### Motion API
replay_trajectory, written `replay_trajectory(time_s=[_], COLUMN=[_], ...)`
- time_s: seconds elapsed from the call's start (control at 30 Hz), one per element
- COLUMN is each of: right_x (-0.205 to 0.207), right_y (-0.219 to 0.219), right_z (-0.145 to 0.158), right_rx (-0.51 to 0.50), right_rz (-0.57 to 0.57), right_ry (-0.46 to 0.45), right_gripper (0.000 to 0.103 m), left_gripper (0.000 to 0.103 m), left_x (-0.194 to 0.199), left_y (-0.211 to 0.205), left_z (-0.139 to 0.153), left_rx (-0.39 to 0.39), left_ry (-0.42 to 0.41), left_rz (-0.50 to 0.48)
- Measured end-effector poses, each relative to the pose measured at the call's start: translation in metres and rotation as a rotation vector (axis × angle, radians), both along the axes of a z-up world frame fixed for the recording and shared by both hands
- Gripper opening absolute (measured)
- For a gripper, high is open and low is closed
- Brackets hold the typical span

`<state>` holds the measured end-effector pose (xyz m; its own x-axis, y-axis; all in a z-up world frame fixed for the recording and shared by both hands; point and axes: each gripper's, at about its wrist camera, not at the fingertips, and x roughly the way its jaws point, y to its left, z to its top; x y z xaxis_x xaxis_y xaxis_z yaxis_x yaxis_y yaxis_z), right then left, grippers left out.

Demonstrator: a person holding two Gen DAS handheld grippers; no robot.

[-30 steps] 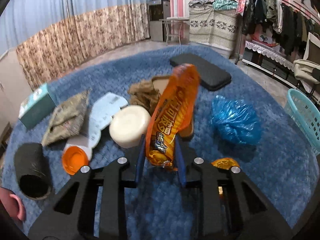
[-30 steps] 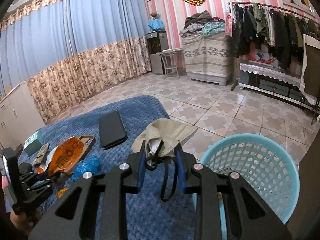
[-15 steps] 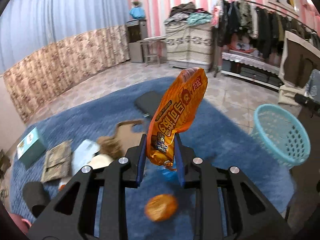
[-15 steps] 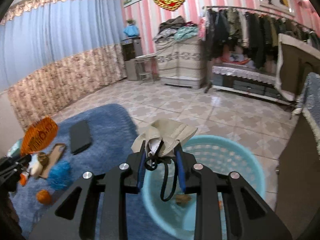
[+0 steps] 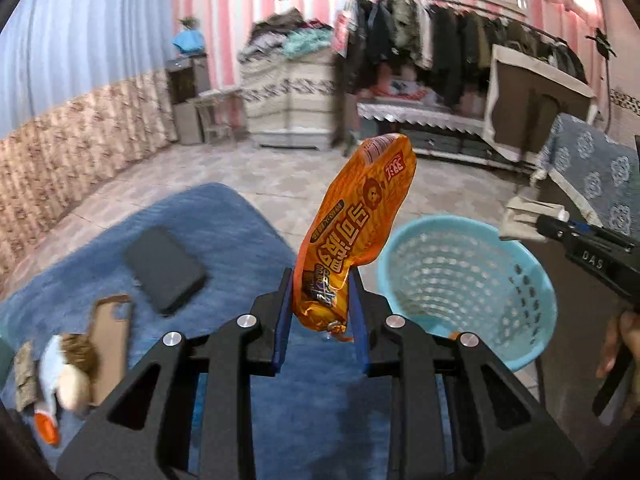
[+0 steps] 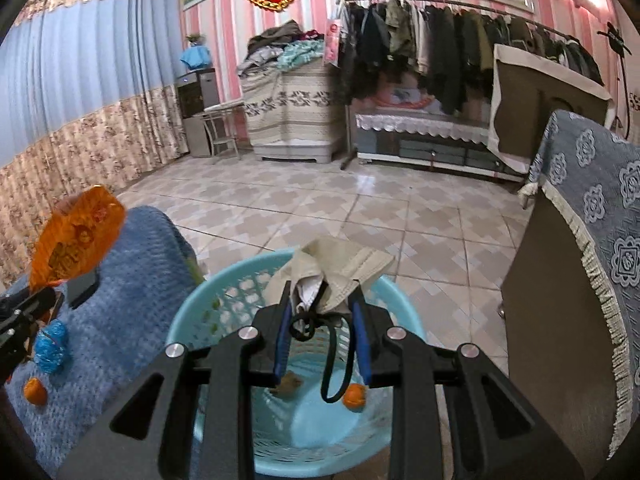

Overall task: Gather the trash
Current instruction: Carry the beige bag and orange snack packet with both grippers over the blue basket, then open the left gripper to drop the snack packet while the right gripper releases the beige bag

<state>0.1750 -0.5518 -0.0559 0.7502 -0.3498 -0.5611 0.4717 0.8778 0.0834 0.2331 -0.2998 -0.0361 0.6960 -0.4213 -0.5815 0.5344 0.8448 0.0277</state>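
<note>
Disposal was judged to be the step in hand. The right gripper (image 6: 320,336) was found over the mouth of the blue basket (image 6: 192,312), its jaws clamped on a beige face mask (image 6: 340,268) whose black loop hung into the basket; only a release was judged to be called for there. The left gripper (image 5: 318,320) was seen above the blue rug (image 5: 224,232), near its basket-side edge, with jaws closed narrowly on the lower end of an orange snack wrapper (image 5: 356,224) held upright. A short carry sideways to the basket (image 5: 468,280) was judged necessary before letting go. Scraps were already noted on the basket floor. Further items were left near the rug's far-left edge.
</note>
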Motion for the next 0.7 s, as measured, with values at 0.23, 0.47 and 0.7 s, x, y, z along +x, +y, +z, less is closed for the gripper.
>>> replay_trajectory(time_s=[0.23,0.47,0.7], right_x=[-0.005,-0.009,-0.012], right_y=[-0.023,-0.043,-0.047], right_z=[-0.005,-0.013,-0.017], right_rx=[0.023,0.070,0.090], right_rz=[-0.046,-0.095,-0.111], right_ry=[0.006,0.004,-0.001], right_gripper=[0.027,0.027,0.027], left_gripper=[0.025,0.025,0.032], left_x=[0.000,0.000,0.001], left_y=[-0.049,-0.092,-0.110], left_z=[-0.022,-0.037,-0.044], left_rx=[0.030,0.078,0.104], left_ry=[0.019,0.035,0.024], left_rz=[-0.077,-0.158,-0.195])
